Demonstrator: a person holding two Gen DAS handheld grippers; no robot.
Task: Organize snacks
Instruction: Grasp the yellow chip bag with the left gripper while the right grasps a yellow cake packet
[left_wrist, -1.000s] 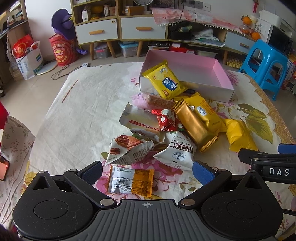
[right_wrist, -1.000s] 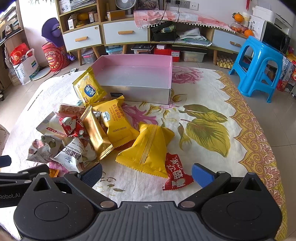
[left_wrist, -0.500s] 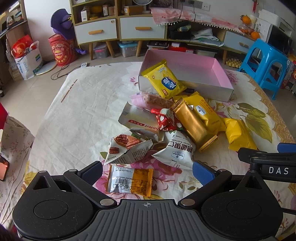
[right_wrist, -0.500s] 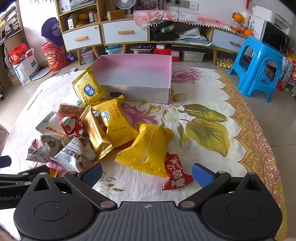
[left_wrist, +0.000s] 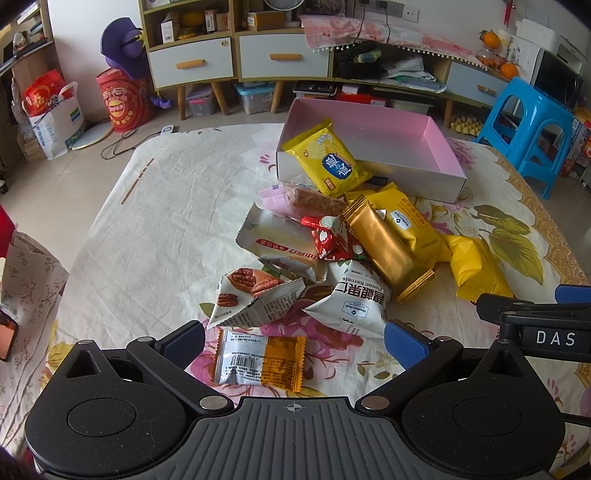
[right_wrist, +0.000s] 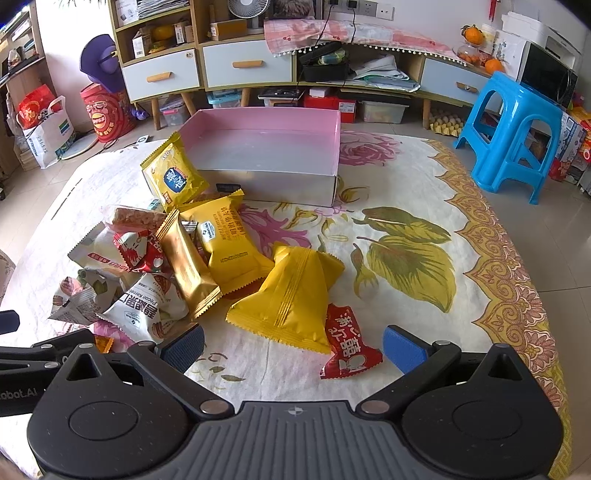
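A pile of snack packets lies on the floral cloth in front of an empty pink box (left_wrist: 388, 136) (right_wrist: 266, 147). My left gripper (left_wrist: 293, 341) is open and empty, with a white and orange packet (left_wrist: 260, 358) lying between its fingers. Beyond it lie a pecan packet (left_wrist: 255, 295), a white pecan-kernels bag (left_wrist: 354, 301) and a gold bar (left_wrist: 388, 247). My right gripper (right_wrist: 293, 343) is open and empty just behind a plain yellow bag (right_wrist: 291, 293) and a red packet (right_wrist: 347, 343). A yellow packet (right_wrist: 173, 175) leans on the box.
The table's right edge has a gold border (right_wrist: 517, 295). A blue stool (right_wrist: 513, 133) stands off the far right corner. Cabinets (right_wrist: 243, 66) and bags (left_wrist: 51, 107) line the far wall. The right gripper's body shows in the left wrist view (left_wrist: 535, 321).
The left gripper has edged slightly forward and left toward the white and orange packet. The right gripper has barely moved. Both stay open.
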